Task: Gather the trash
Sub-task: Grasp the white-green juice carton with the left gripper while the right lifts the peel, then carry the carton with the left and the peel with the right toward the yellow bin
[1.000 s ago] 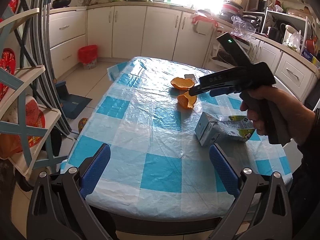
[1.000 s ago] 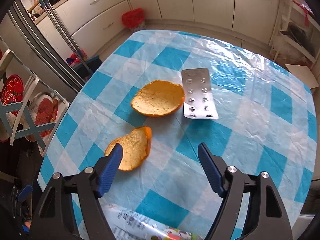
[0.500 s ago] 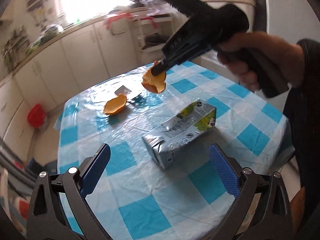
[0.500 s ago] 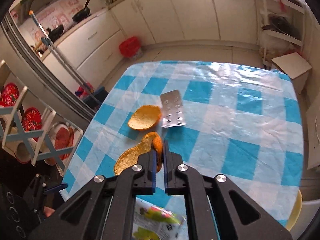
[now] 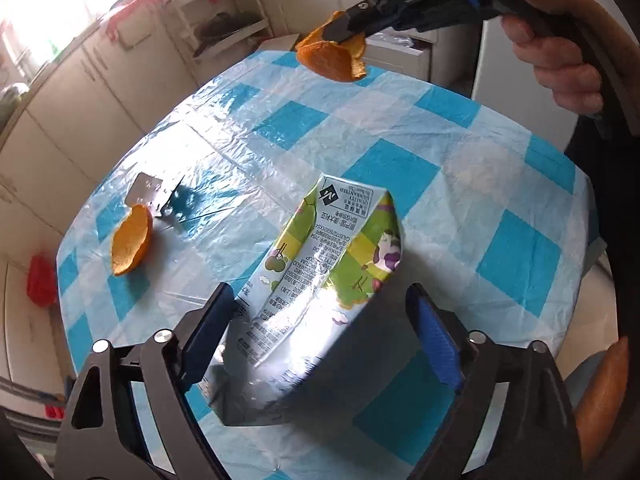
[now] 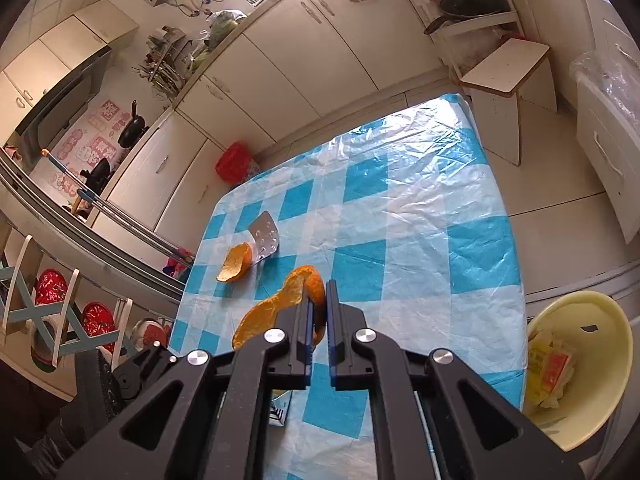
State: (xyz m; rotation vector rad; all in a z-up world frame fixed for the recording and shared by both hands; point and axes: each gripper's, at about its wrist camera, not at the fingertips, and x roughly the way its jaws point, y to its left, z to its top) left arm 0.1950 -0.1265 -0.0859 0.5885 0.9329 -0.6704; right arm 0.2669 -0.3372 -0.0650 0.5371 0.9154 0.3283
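Pinching a curled orange peel piece (image 6: pixel 280 308), the right gripper (image 6: pixel 318 312) holds it above the blue-checked plastic tablecloth (image 6: pixel 420 240).
Beside that cloth's edge, a pale yellow bin (image 6: pixel 600 412) holds wrappers; the left gripper (image 5: pixel 316 320), jaws closing, straddles a crushed green-and-silver drink carton (image 5: pixel 320 276) without pressing it.

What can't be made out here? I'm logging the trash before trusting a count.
- Milk carton: near end blurred and glared in left wrist view; right wrist tool covers nearly all of it.
- Yellow bin: cut off by lens edge, contents partly hidden.
- Blister pack: too small to tell whether any pills remain.
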